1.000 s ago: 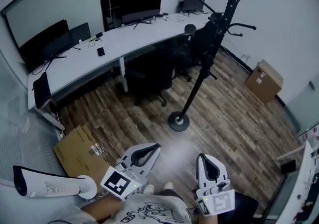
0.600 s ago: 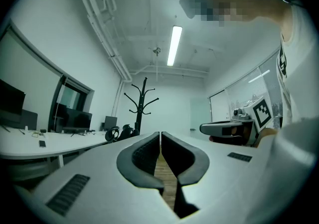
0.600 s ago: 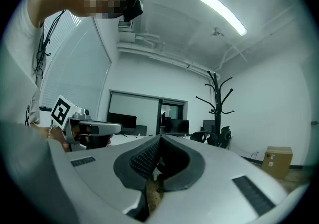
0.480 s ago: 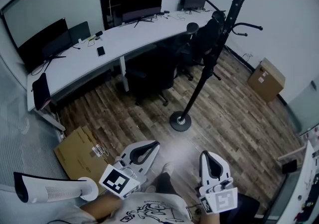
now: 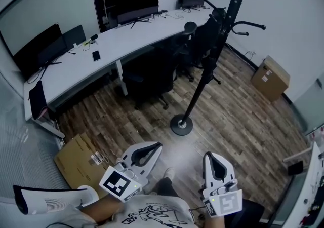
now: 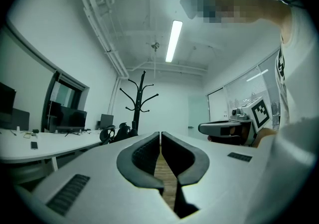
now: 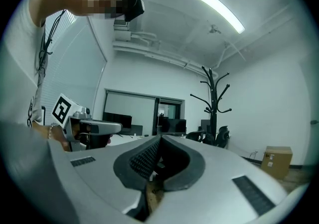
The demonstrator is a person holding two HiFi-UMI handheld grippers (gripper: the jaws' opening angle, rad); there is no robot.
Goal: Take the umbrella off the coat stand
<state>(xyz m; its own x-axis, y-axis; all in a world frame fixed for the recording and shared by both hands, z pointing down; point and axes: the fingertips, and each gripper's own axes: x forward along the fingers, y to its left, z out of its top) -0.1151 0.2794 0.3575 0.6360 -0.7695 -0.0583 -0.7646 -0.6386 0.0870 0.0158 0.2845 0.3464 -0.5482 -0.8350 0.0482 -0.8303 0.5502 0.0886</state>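
Umbrella (image 5: 212, 52): seemingly the long, dark, folded shape that thickens the middle of the pole, with a short stub jutting out at its lower end. Against the dark chairs behind it, I cannot be sure of its outline.
Coat stand (image 5: 194, 95): black and upright, with curved hooks branching off near the top. It stands on a round base (image 5: 181, 124) well ahead of both grippers.
Left gripper (image 6: 160, 134): held level. Its jaws are drawn together with only a thin slit between the pads, and nothing is in them.
Right gripper (image 7: 159, 139): also level, with jaws closed and empty. It sits beside the left one, low in the head view and close to the person's body.
Floor (image 5: 238, 120): dark wood planks in mixed brown tones, bare around the base.
Desk (image 5: 131, 39): long, white and curved, running along the far side. Dark monitors (image 5: 43, 49) stand on it, and a small dark object lies flat on top.
Chairs (image 5: 152, 77): black office chairs pushed in under the desk edge, between the desk and the stand.
Cardboard box (image 5: 271, 77): closed, on the floor by the white wall right of the stand.
Flat cardboard (image 5: 76, 158): lies on the floor at the left, near the left gripper.
Ceiling: white, with a long strip light and exposed pipes, seen in both gripper views.
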